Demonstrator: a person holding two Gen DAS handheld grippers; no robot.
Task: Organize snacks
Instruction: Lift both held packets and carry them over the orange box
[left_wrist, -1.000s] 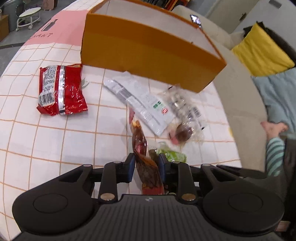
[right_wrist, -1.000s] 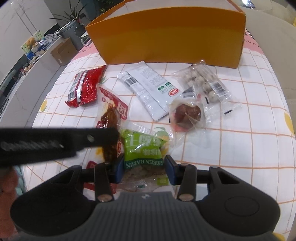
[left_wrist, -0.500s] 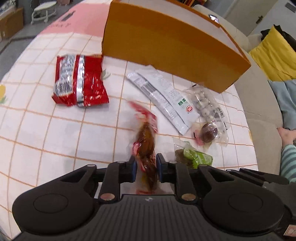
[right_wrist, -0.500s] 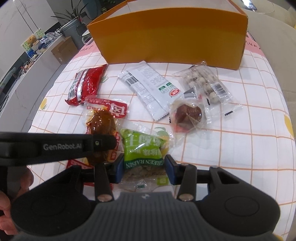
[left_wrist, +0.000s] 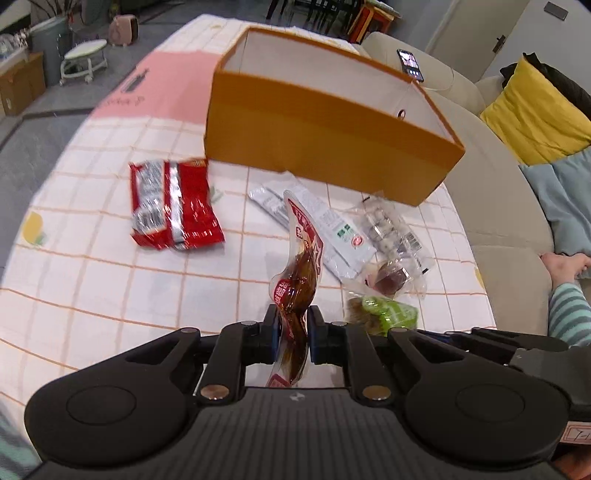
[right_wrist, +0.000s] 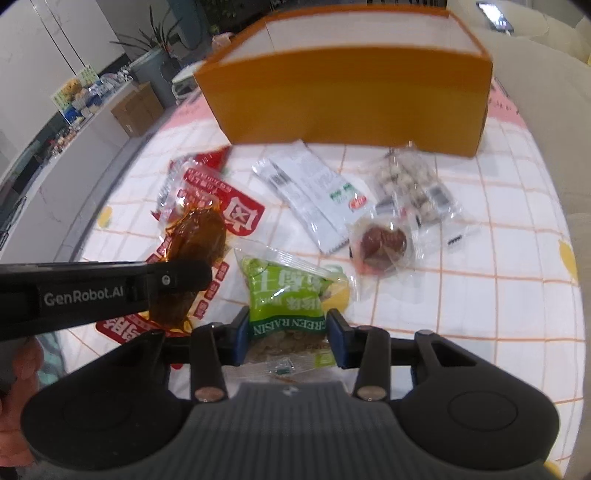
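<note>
My left gripper (left_wrist: 291, 334) is shut on a red-and-clear packet of brown braised meat (left_wrist: 301, 266) and holds it lifted above the table; the packet also shows in the right wrist view (right_wrist: 201, 236). My right gripper (right_wrist: 286, 338) is shut on a green raisin packet (right_wrist: 286, 295), which also shows in the left wrist view (left_wrist: 388, 312). An open orange box (left_wrist: 325, 136) stands at the back of the table, also in the right wrist view (right_wrist: 347, 92). The box's visible white inside shows nothing in it.
On the checked tablecloth (left_wrist: 92, 280) lie a red snack bag (left_wrist: 173, 205), a white sachet (left_wrist: 328, 225), a clear bag of pale balls (left_wrist: 391, 229) and a wrapped red date (left_wrist: 389, 280). A sofa with a yellow cushion (left_wrist: 535, 118) is at the right.
Both grippers have risen with their packets and moved towards the orange box. The meat packet has swung upright in the left gripper.
</note>
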